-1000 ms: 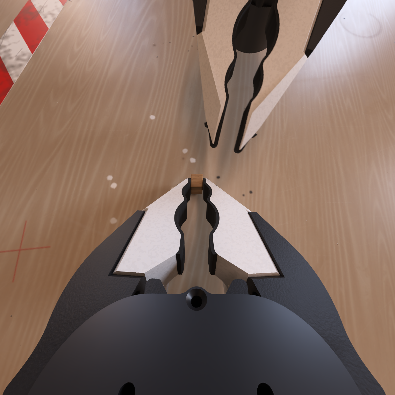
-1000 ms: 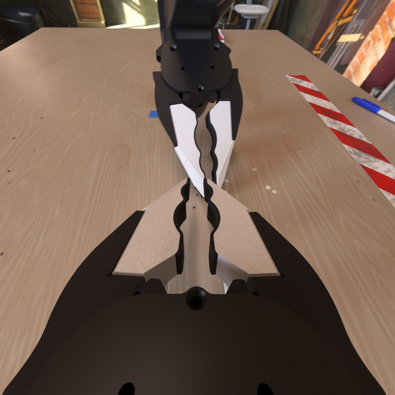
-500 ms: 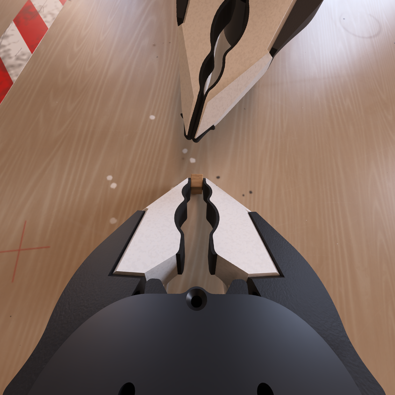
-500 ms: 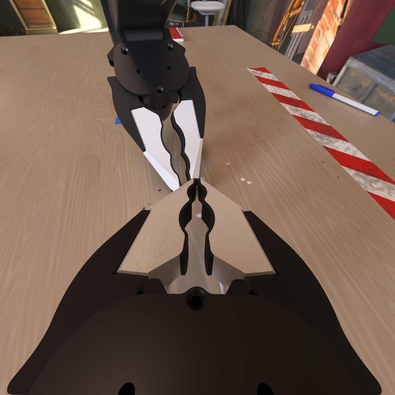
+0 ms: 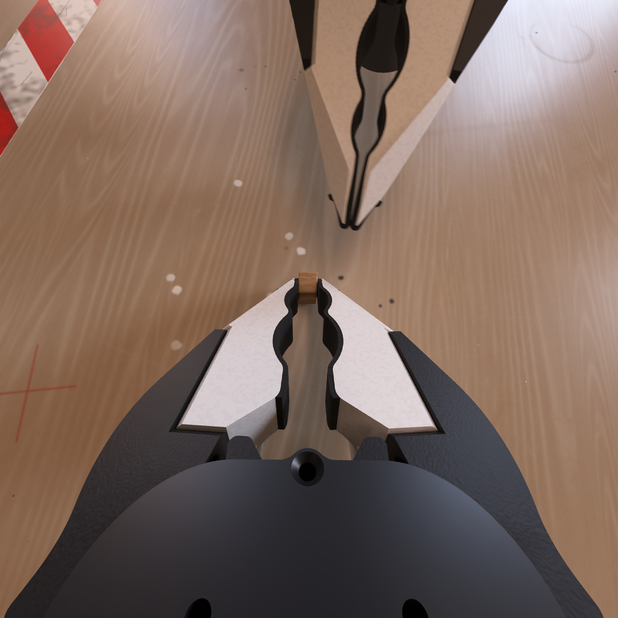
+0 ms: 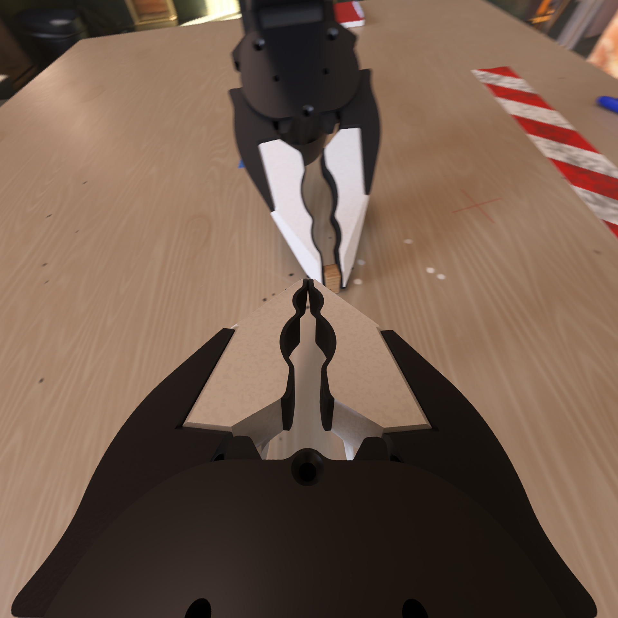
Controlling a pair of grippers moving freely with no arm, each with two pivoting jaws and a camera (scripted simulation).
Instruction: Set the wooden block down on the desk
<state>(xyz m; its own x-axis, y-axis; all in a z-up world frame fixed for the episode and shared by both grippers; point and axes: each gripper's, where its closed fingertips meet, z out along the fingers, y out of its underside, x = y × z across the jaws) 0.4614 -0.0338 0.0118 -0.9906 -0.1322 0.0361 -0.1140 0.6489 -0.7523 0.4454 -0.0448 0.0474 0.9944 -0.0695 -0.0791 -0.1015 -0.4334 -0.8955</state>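
Note:
A small wooden block [image 5: 307,287] sits pinched between the white fingertips of my left gripper [image 5: 307,284], low over the wooden desk [image 5: 133,200]. It also shows in the right wrist view [image 6: 331,276], held at the tips of the left gripper [image 6: 332,279], close to or on the desk surface. My right gripper [image 6: 308,282] has tan fingers, is shut and empty, and points at the left gripper from the opposite side. In the left wrist view the right gripper [image 5: 349,224] hangs just beyond the block, a little to the right.
A red and white striped tape [image 6: 548,133] runs along the desk's right side, with a blue pen [image 6: 607,102] beyond it. A red cross mark [image 6: 476,205] and white paint dots [image 6: 434,272] lie near the block. A red book [image 6: 349,13] lies at the far edge.
The right gripper went from open to shut, swung aside, then came back to face the left gripper, a little farther off. The left gripper and the block have stayed in place.

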